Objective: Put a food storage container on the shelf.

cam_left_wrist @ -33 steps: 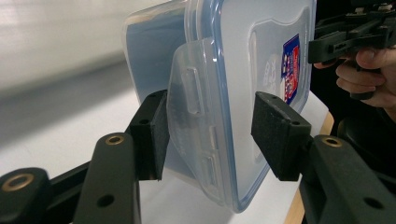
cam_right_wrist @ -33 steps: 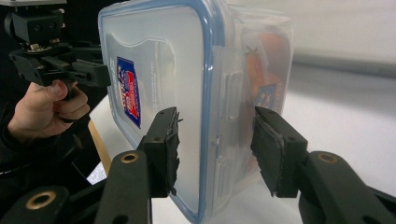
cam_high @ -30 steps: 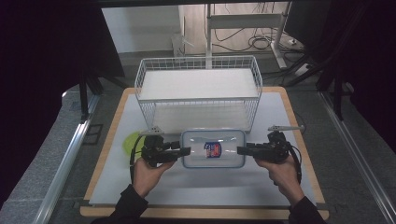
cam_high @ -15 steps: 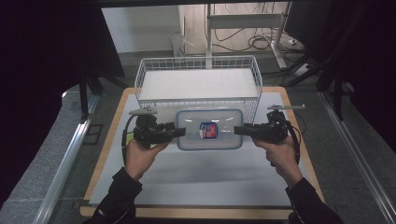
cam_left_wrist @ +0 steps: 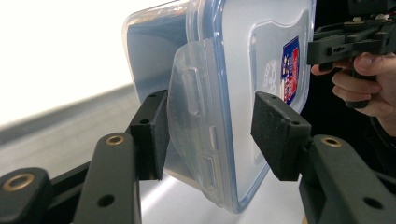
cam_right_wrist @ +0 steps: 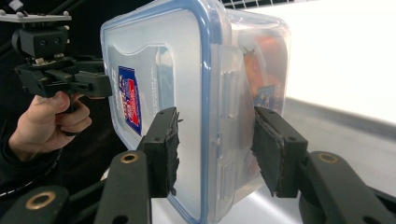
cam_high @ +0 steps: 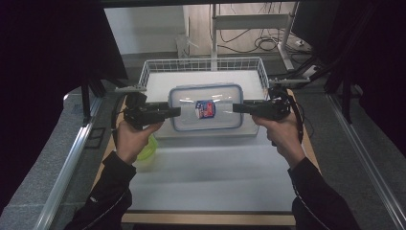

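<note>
A clear plastic container [cam_high: 206, 103] with a blue-rimmed lid and a red-and-blue label hangs in the air in front of the wire basket [cam_high: 158, 64]. My left gripper [cam_high: 176, 112] is shut on its left end and my right gripper [cam_high: 237, 108] on its right end. In the left gripper view the jaws [cam_left_wrist: 208, 135] clamp the container [cam_left_wrist: 243, 70] across its latch flap, one pad on the base, one on the lid. In the right gripper view the right gripper [cam_right_wrist: 215, 144] clamps the opposite latch side of the container [cam_right_wrist: 187, 70]. Something orange shows inside.
The white wire basket stands at the back of the white-topped board [cam_high: 210, 177]. A yellow-green round object [cam_high: 146, 149] lies on the board under my left hand. Metal rails run along both sides of the table, and dark frames stand at the back.
Both grippers have lifted the container off the board and carried it up and away, toward the basket. The grip on both ends looks unchanged.
</note>
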The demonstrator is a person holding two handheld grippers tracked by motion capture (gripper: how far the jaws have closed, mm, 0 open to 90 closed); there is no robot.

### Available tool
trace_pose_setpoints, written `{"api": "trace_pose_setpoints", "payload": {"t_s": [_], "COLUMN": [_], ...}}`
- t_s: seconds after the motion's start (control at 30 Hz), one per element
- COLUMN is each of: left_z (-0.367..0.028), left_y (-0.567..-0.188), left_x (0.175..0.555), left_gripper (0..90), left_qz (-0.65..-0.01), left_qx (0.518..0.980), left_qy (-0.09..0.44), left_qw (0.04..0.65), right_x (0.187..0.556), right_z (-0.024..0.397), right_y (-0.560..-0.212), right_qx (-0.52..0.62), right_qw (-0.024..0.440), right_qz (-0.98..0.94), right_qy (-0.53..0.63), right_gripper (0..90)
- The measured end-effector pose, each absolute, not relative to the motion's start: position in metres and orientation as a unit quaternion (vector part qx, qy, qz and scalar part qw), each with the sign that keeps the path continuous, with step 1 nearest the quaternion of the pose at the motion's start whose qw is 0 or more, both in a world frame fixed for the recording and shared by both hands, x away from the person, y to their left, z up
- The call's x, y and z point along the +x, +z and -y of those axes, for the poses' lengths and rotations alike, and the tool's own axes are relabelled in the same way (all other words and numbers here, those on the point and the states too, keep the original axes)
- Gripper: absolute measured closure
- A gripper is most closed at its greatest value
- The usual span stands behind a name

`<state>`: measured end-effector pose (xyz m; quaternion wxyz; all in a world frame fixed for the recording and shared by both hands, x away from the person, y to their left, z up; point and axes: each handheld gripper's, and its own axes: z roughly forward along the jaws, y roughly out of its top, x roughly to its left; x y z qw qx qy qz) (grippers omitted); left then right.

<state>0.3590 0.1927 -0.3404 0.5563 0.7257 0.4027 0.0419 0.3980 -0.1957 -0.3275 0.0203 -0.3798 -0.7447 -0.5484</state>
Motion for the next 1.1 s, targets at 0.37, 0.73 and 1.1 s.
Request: {"api": "trace_pose_setpoints", "payload": {"t_s": [0.37, 0.73, 1.1], "left_z": [-0.204, -0.212, -0.214], "left_y": [-0.314, -0.315, -0.324], "left_x": [0.395, 0.423, 0.438], "left_gripper": [48.2, 48.5, 48.9], "left_qz": [-0.401, -0.405, -0.418], "left_qx": [0.720, 0.704, 0.691], "left_qy": [0.045, 0.038, 0.028], "left_qw": [0.564, 0.582, 0.589], "right_x": [0.431, 0.456, 0.475], "right_z": [0.184, 0.178, 0.177], "right_y": [-0.303, -0.298, -0.307], "right_qx": [-0.383, -0.391, -0.407], "right_qw": [0.019, 0.015, 0.032], "right_qz": [0.733, 0.729, 0.719], "right_qy": [-0.562, -0.561, -0.562], "right_gripper": [52.2, 52.3, 52.0]}}
